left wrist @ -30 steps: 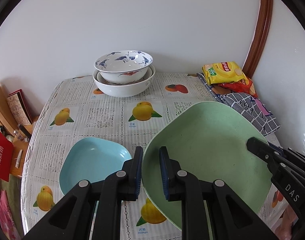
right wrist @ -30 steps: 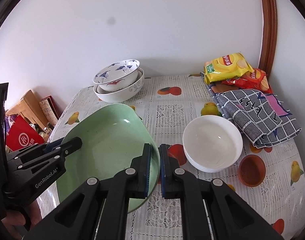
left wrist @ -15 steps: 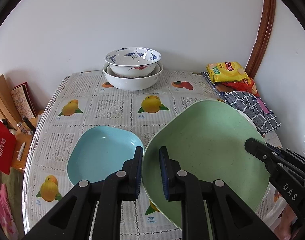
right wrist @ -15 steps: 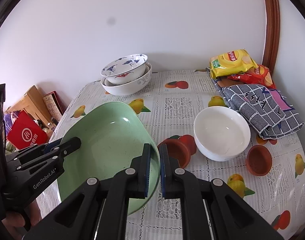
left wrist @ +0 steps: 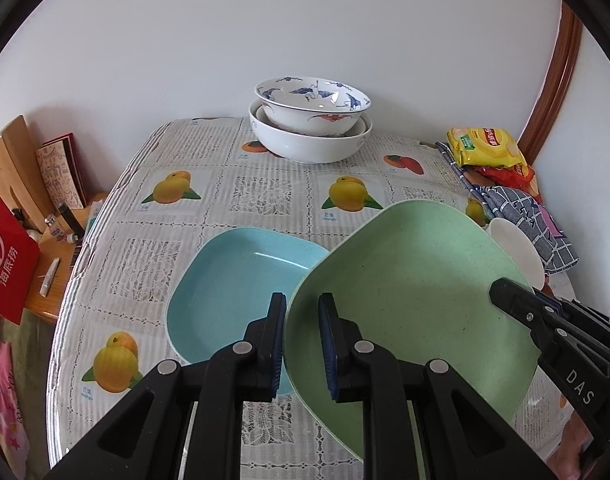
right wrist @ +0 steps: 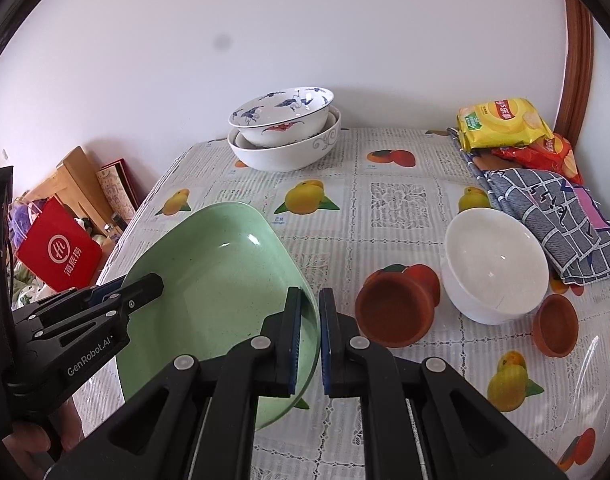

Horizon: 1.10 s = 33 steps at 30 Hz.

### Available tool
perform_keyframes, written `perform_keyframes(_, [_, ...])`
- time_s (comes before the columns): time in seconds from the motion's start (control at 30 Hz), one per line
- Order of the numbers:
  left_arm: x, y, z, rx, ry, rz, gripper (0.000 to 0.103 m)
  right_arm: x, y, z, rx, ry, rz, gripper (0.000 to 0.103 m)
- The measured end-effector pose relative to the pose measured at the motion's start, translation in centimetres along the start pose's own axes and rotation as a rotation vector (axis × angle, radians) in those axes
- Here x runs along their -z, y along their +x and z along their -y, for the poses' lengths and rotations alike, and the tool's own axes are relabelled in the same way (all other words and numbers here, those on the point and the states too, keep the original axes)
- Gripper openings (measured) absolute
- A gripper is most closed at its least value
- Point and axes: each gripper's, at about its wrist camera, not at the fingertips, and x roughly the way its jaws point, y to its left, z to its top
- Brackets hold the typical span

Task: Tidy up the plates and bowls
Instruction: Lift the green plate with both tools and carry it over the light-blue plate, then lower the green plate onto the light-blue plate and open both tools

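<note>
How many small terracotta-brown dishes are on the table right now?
2. One brown dish sits just ahead of the right gripper, left of the white bowl; the other sits right of that bowl. More may be hidden.

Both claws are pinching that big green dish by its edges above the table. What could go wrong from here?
The green plate is tilted and held only at its rim by the left gripper and right gripper; it might slip or twist loose. Lowered onto the blue plate off-centre, it could sit crooked instead of nesting. On the right gripper's side, the brown saucer and white bowl sit close and might get knocked.
</note>
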Motion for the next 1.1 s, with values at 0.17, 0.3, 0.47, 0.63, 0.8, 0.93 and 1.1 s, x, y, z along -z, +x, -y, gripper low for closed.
perform_keyframes(0.17, [0.3, 0.6, -2.0, -0.016, -0.030, -0.016, 0.016, -0.3, 1.4, -1.6, -0.022, -0.021, -0.020, 0.009])
perform_keyframes(0.3, [0.7, 1.2, -3.7, -0.032, -0.050, -0.039, 0.017, -0.3, 2.7, -3.3, -0.034, -0.046, -0.040, 0.009])
perform_keyframes(0.47, [1.3, 2.0, -5.7, -0.057, -0.074, -0.064, 0.017, 0.2, 4.6, -4.8, -0.065, -0.061, -0.078, 0.009])
perform_keyframes(0.63, [2.0, 2.9, -7.0, -0.081, -0.088, -0.098, 0.017, 0.8, 6.3, -5.9, -0.085, -0.072, -0.120, 0.009])
perform_keyframes(0.8, [2.1, 3.5, -8.2, -0.091, -0.119, -0.118, 0.017, 0.6, 7.5, -6.7, -0.106, -0.083, -0.147, 0.009])
perform_keyframes(0.93, [2.0, 3.9, -8.8, -0.107, -0.121, -0.125, 0.017, -0.2, 8.4, -7.5, -0.107, -0.108, -0.154, 0.009])
perform_keyframes(1.1, [1.3, 4.6, -9.3, -0.115, -0.133, -0.137, 0.017, -1.1, 9.6, -8.1, -0.109, -0.130, -0.166, 0.009])
